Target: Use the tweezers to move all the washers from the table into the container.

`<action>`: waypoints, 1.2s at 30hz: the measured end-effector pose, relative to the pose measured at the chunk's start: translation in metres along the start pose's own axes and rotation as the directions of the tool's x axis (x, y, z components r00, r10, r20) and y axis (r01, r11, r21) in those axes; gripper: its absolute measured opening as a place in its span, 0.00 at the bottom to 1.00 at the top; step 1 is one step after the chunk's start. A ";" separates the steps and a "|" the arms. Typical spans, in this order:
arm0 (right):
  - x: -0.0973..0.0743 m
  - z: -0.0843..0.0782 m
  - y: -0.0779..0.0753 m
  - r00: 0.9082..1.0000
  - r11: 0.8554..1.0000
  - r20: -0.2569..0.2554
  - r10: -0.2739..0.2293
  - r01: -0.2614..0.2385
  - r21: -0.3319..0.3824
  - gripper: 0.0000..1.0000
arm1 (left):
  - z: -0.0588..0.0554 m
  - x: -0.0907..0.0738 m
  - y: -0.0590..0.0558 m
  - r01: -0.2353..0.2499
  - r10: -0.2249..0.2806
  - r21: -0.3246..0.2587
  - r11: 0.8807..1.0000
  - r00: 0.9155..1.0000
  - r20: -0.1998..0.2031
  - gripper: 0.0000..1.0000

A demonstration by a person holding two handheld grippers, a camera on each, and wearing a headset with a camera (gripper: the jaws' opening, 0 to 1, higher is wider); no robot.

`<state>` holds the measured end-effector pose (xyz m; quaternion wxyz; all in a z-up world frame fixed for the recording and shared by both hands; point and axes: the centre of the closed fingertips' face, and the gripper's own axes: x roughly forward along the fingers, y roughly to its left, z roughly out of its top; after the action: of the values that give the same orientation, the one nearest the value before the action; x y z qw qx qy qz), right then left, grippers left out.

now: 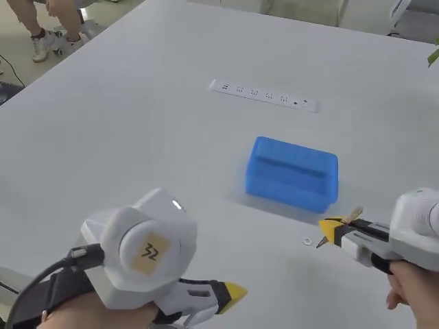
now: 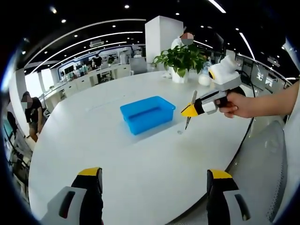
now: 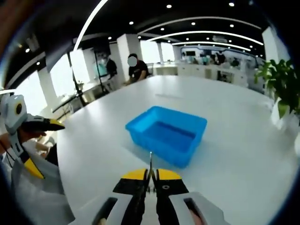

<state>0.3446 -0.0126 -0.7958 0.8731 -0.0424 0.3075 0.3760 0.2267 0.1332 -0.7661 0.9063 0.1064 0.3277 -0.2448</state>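
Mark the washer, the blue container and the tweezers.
washer [image 1: 306,240], head view, on the small ring itself.
blue container [image 1: 291,188], head view, on its near side wall.
tweezers [image 2: 193,97], left gripper view, on the upper part of the shaft.

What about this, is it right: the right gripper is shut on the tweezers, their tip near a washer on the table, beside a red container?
Not quite: the container is blue, not red, as the head view shows. The rest holds: the right gripper is shut on the tweezers, their tip near a washer on the table.
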 end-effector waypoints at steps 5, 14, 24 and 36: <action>0.008 0.001 -0.004 1.000 1.000 0.014 -0.023 0.023 -0.007 0.03 | -0.002 0.000 -0.001 0.001 -0.001 -0.002 1.000 1.000 -0.006 0.95; 0.020 -0.004 -0.013 0.999 0.999 0.016 -0.038 0.038 -0.003 0.04 | -0.003 -0.001 0.001 0.000 0.000 -0.004 1.000 1.000 -0.009 0.95; 0.023 -0.007 -0.010 0.999 0.999 0.020 -0.032 0.032 0.015 0.04 | -0.004 0.000 0.002 0.000 0.000 0.001 1.000 1.000 -0.022 0.95; 0.020 -0.015 -0.007 0.997 0.996 0.022 -0.068 0.069 -0.048 0.03 | -0.006 0.002 0.000 0.004 -0.003 0.014 1.000 1.000 -0.031 0.94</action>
<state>0.3521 -0.0093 -0.8201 0.8872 -0.0703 0.2879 0.3537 0.2244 0.1348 -0.7721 0.8999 0.1160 0.3402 -0.2469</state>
